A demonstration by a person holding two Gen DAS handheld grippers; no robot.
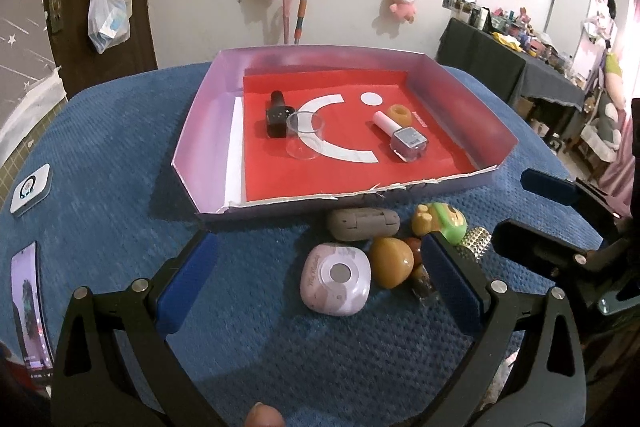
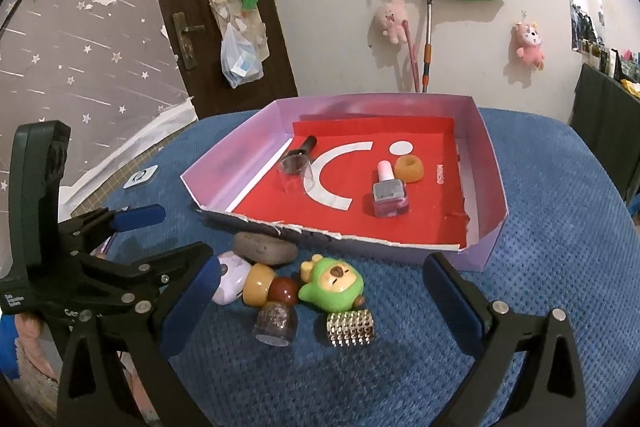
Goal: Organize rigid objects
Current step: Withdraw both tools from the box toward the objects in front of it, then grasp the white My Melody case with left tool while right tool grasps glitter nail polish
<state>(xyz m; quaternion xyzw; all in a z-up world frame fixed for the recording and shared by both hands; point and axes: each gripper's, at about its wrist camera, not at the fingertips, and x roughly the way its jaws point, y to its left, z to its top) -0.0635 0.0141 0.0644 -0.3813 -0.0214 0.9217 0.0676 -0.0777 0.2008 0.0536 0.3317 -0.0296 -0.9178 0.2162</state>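
Note:
A lilac tray (image 1: 460,95) with a red floor holds a black watch-like item (image 1: 276,113), a clear cup (image 1: 304,139), a white-capped polish bottle (image 1: 404,139) and an orange ring (image 1: 400,114). In front of it on the blue cloth lie a grey case (image 1: 362,225), a pink case (image 1: 336,285), a yellow piece (image 1: 390,261), a green toy (image 2: 332,287), a glitter bottle (image 2: 276,323) and a studded cube (image 2: 351,327). My left gripper (image 1: 320,283) stands open around the pink case and yellow piece. My right gripper (image 2: 320,303) is open, low over the green toy and cube.
A small white device (image 1: 31,189) and a phone (image 1: 30,303) lie on the cloth at the left. The cloth-covered table (image 2: 560,267) has bare cloth to the right of the tray. Behind stand a wall with plush toys and a cluttered dark table (image 1: 520,67).

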